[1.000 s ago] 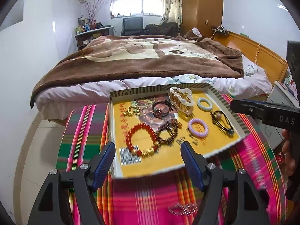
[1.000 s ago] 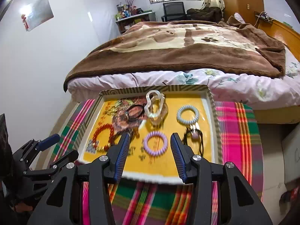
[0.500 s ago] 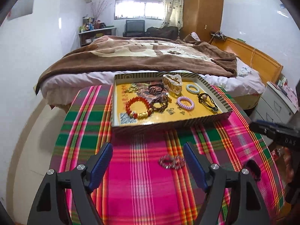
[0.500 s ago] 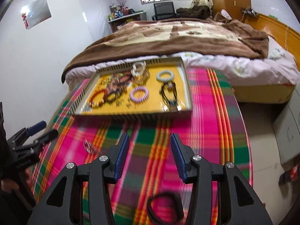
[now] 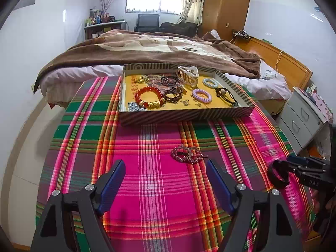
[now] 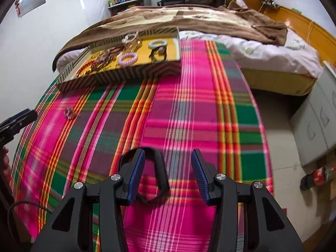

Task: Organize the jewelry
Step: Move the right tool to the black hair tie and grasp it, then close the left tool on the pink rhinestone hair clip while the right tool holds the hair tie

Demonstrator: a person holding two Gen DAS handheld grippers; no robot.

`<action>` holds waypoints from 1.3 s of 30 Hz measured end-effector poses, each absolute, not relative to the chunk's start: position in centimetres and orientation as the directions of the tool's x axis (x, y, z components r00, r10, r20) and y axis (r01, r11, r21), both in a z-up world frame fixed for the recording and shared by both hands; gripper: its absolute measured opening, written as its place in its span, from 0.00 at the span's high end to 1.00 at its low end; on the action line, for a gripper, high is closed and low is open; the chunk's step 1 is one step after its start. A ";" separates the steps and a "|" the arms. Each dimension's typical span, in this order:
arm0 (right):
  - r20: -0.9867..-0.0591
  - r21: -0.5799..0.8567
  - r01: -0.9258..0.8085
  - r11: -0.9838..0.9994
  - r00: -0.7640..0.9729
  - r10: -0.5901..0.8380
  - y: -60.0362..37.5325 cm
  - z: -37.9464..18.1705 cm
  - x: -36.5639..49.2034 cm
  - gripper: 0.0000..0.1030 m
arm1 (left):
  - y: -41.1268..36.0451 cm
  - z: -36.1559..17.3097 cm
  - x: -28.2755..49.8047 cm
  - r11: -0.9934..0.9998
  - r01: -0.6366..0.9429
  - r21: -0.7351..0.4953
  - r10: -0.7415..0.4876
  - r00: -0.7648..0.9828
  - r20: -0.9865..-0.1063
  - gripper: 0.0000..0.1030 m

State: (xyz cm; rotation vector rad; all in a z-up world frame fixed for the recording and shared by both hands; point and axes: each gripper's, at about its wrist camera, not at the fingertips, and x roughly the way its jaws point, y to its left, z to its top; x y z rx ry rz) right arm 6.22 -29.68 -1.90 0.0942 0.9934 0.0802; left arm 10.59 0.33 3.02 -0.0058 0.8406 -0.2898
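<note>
A striped tray (image 5: 184, 116) with a yellow floor holds several bracelets, hair ties and a claw clip; it also shows in the right wrist view (image 6: 126, 74). A sparkly hair clip (image 5: 187, 154) lies on the plaid cloth just ahead of my open, empty left gripper (image 5: 166, 180); it also shows in the right wrist view (image 6: 70, 112). My right gripper (image 6: 168, 172) is open low over the cloth, with a black band (image 6: 161, 174) lying between its fingers, its left side behind the left finger (image 6: 136, 174). The band (image 5: 277, 175) also shows at the right gripper's tip in the left wrist view.
The table with the plaid cloth (image 5: 157, 199) stands against a bed with a brown blanket (image 5: 157, 48). A grey drawer unit (image 5: 302, 117) stands to the right. A cola bottle (image 6: 317, 177) lies on the floor by the table's right edge.
Both grippers have pulled back from the tray toward the near side of the table. The right gripper has dropped low, so the black band now lies between its fingers.
</note>
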 end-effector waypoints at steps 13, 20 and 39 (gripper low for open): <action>-0.843 0.025 -0.076 0.997 0.534 0.062 -28.3 -3.2 7.5 0.54 | -0.2 0.9 11.3 0.963 0.239 -0.123 -0.244 0.585 -0.774 0.24; -0.833 0.024 -0.087 0.996 0.549 0.068 -28.2 -3.3 7.8 0.55 | -1.0 0.2 12.3 0.962 0.246 -0.121 -0.245 0.567 -0.787 0.24; -0.804 0.115 -0.026 0.993 0.585 0.109 -30.5 -2.7 7.4 0.87 | -4.6 -1.9 16.0 0.950 0.305 -0.069 -0.231 0.532 -0.815 0.22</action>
